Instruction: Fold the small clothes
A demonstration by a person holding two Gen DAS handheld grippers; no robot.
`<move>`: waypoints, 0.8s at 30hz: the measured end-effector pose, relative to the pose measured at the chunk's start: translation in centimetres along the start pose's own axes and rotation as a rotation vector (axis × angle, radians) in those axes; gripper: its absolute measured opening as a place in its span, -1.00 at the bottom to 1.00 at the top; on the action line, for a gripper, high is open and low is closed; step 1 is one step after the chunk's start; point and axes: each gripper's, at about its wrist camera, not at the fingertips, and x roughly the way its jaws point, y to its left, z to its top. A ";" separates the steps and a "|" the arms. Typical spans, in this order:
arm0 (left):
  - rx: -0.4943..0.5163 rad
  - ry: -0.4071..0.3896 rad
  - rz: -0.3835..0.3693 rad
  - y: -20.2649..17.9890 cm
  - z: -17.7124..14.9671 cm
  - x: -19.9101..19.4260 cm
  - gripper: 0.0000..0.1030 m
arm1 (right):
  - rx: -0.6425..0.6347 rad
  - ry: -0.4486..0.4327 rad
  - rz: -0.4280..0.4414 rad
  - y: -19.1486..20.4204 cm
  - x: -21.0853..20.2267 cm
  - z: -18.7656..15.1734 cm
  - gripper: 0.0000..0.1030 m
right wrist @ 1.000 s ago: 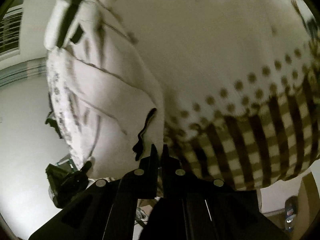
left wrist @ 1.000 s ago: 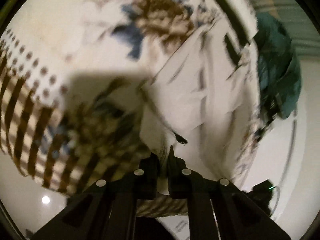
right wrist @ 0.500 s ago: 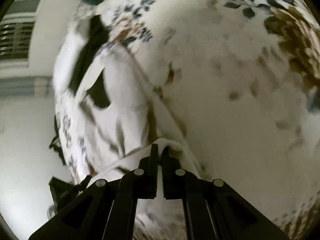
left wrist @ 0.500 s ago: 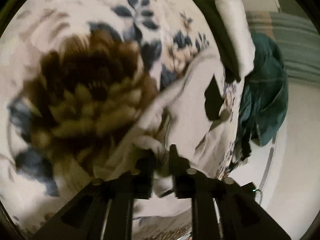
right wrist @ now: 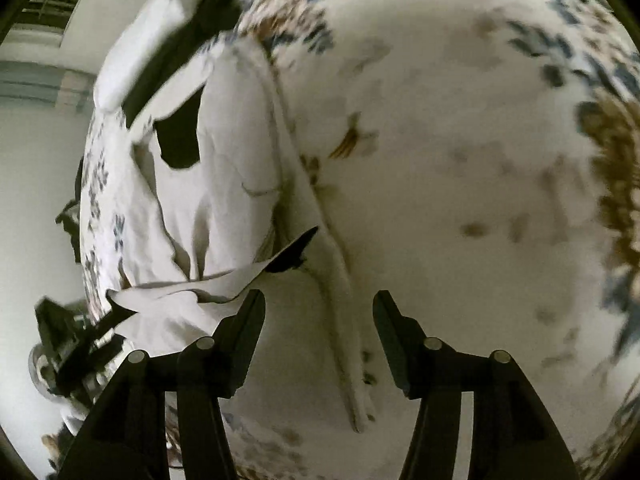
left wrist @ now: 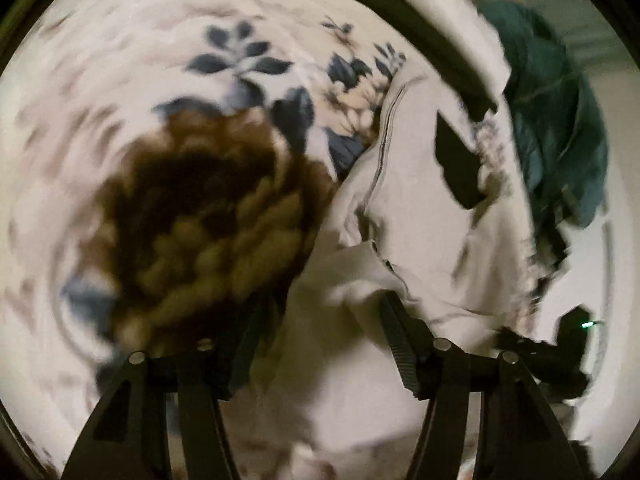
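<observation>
A small white garment with black patches [left wrist: 416, 200] lies folded on a floral bedspread [left wrist: 120, 92]. In the left wrist view my left gripper [left wrist: 320, 316] is open, its jaws wide apart over the garment's near edge, holding nothing. In the right wrist view the same garment [right wrist: 216, 184] lies left of centre, its near edge rumpled. My right gripper [right wrist: 318, 312] is open and empty, jaws apart just above the garment's near edge and long side seam.
A folded white and black garment [left wrist: 432, 28] lies at the far edge of the bed, also in the right wrist view [right wrist: 168, 40]. A teal cloth [left wrist: 556, 120] lies beyond it at the right. The bed edge and floor lie beside the garment [right wrist: 36, 200].
Both grippers were shut on the garment's edge and carried it forward over itself. Now both have opened and let it go, and the garment lies folded on the bedspread.
</observation>
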 end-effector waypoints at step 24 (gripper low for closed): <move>-0.050 -0.022 -0.111 1.7 2.9 -1.3 -0.16 | 0.143 -0.087 0.024 0.1 -0.1 3.2 0.06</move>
